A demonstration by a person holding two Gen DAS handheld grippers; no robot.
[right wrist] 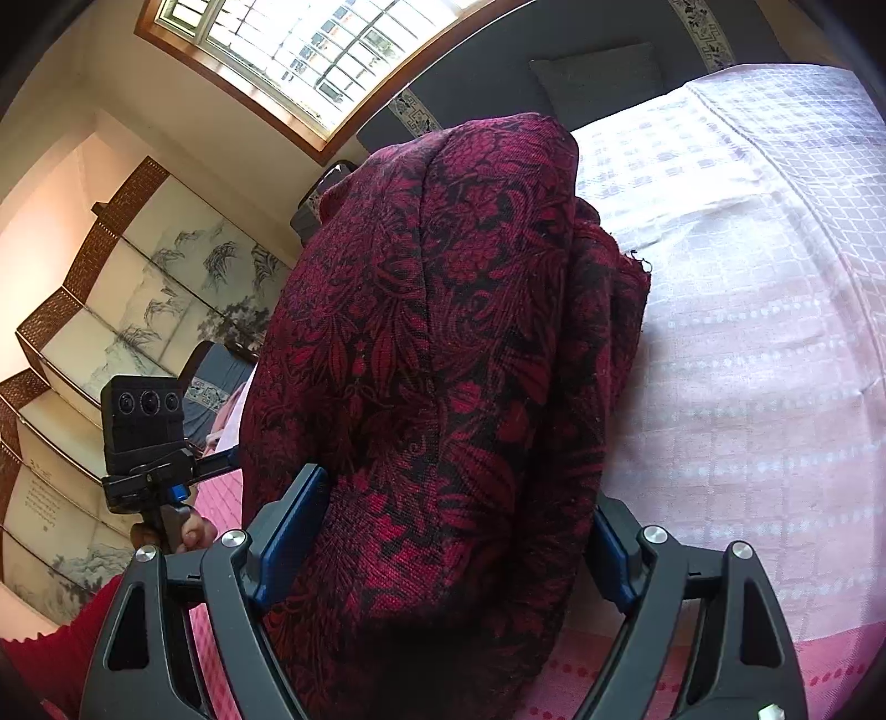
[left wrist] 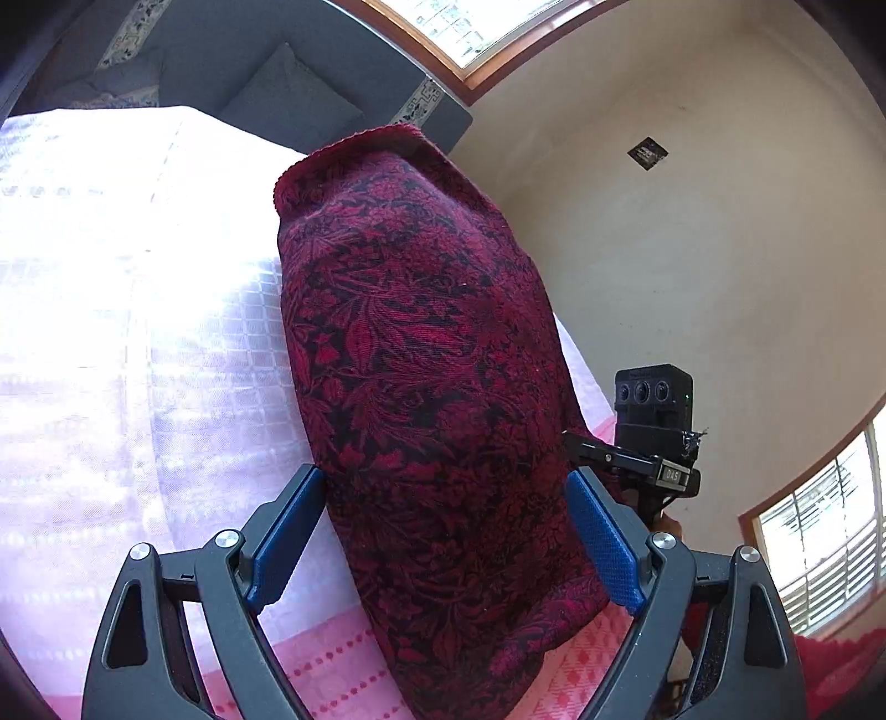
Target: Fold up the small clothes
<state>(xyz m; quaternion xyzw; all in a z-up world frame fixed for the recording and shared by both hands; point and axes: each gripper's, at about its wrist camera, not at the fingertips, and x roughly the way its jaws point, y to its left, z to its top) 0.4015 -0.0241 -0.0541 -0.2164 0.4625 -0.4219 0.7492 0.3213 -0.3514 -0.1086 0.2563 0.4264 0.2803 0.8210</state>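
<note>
A dark red cloth with a black floral pattern [left wrist: 421, 354] lies folded in a thick bundle on the table. My left gripper [left wrist: 448, 531] is open, its blue pads [left wrist: 288, 531] on either side of the bundle's near end. In the right wrist view the same cloth [right wrist: 443, 343] fills the middle. My right gripper [right wrist: 459, 537] is open too, its pads [right wrist: 288, 543] astride the cloth. Each view shows the other gripper beside the cloth: the right one [left wrist: 653, 437] and the left one [right wrist: 149, 448], held by a hand.
The table wears a white and pink chequered cover [left wrist: 111, 310], also in the right wrist view [right wrist: 747, 332]. A grey sofa with a cushion [left wrist: 299, 99] stands behind it. A painted folding screen [right wrist: 111, 310] and windows [right wrist: 310, 50] line the walls.
</note>
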